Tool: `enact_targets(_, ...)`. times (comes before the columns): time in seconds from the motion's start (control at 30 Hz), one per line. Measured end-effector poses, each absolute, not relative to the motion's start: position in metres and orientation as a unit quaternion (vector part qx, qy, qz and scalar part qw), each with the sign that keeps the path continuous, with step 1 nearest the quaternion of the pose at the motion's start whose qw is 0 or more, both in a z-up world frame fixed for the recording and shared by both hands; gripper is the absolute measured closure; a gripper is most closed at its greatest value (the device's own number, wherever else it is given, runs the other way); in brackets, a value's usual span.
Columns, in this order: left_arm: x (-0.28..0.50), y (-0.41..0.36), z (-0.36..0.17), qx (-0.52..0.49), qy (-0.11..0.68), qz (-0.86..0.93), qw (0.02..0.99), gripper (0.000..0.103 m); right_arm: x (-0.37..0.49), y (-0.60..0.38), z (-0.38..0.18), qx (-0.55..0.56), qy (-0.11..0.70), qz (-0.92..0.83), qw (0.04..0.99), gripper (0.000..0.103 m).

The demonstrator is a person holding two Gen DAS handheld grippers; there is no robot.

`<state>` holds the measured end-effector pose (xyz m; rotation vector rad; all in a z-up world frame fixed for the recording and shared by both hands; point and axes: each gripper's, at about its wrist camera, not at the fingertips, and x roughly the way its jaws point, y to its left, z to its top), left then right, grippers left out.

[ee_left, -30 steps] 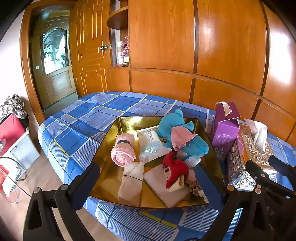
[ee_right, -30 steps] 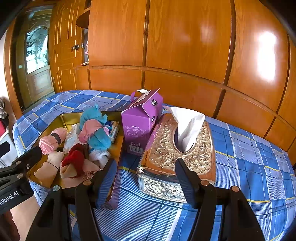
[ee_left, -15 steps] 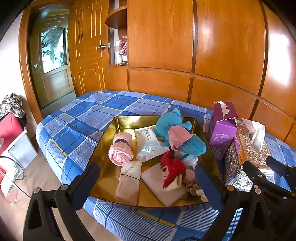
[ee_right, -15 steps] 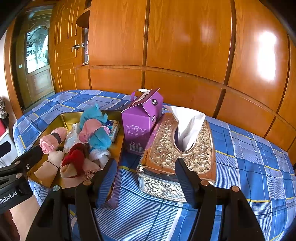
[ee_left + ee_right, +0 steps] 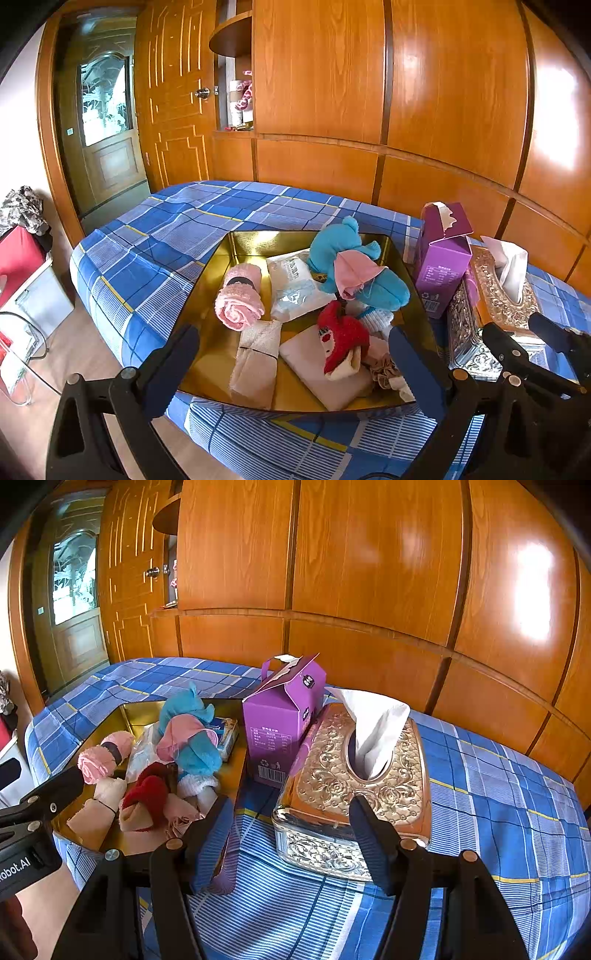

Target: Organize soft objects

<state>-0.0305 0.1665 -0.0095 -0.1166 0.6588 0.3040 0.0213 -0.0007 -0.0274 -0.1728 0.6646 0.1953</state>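
Nearest, both tongs hang with jaws apart and nothing between them: the left tongs [image 5: 293,365] over the front edge of the gold tray [image 5: 207,354], the right tongs [image 5: 291,834] before the ornate tissue box [image 5: 332,775]. The tray sits on a bed with a blue plaid cover [image 5: 155,243]. Inside it, closest, lie a beige folded cloth [image 5: 255,358] and a red sock [image 5: 343,339] on a pale pad; then a rolled pink towel [image 5: 240,299] and a plastic packet [image 5: 291,284]; farthest, a blue plush toy [image 5: 332,247] with a pink cap. Just beside the tray's right side stands a purple carton [image 5: 280,720], touching the tissue box. Behind is wooden panelling [image 5: 443,92].
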Motion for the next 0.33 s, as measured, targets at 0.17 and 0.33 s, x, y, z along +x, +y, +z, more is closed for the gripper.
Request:
enact_targets(0.17, -0.0296, 0.1691, -0.0126, -0.063, 0.328, 0.147, 0.931, 0.000, 0.0212, -0.0002, -0.0287, -0.088, 0.326, 0.095, 0.937, 0.037)
enact_targets(0.33, -0.0301, 0.1697, -0.0119, -0.056, 0.319, 0.143, 0.935, 0.001, 0.0156, -0.0069, -0.0211, -0.083, 0.307, 0.095, 0.943, 0.037)
